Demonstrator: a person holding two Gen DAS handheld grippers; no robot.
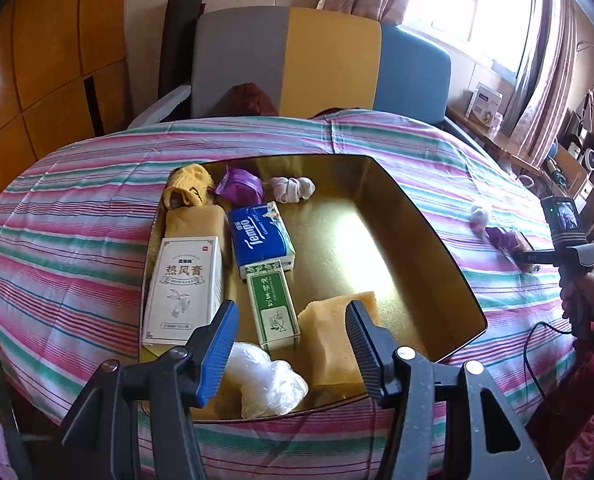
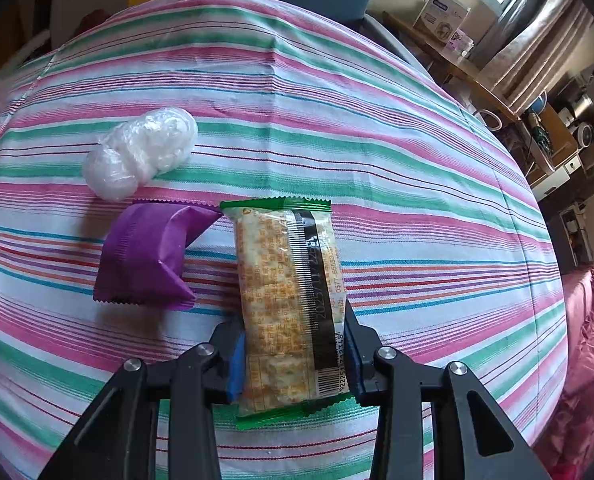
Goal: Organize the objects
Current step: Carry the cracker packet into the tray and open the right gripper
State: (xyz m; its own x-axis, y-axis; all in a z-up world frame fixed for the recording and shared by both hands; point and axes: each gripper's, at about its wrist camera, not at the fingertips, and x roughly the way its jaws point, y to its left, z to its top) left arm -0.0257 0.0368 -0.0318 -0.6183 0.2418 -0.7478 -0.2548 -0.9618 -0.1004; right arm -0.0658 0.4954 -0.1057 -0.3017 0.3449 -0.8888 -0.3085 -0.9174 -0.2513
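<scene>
A gold tray (image 1: pixel 437 280) lies on the striped cloth. It holds a white box (image 1: pixel 185 288), a blue tissue pack (image 1: pixel 261 240), a green box (image 1: pixel 275 308), a yellow sponge (image 1: pixel 333 344), a clear plastic wad (image 1: pixel 265 384), a yellow cloth (image 1: pixel 191 196), a purple packet (image 1: pixel 239 188) and a white knotted bundle (image 1: pixel 291 188). My left gripper (image 1: pixel 289 346) hovers open over the tray's near edge, nothing pinched. My right gripper (image 2: pixel 293 356) is shut on a cracker packet (image 2: pixel 285 280) with green ends, low over the cloth. A purple packet (image 2: pixel 145 256) and a plastic wad (image 2: pixel 141 152) lie to its left.
The table is covered by a pink, green and white striped cloth (image 2: pixel 417 184). A grey, yellow and blue chair back (image 1: pixel 321 60) stands behind it. Cluttered shelves (image 2: pixel 557 132) and a window are on the right. A hand (image 1: pixel 577 300) holds the right gripper at the table's right side.
</scene>
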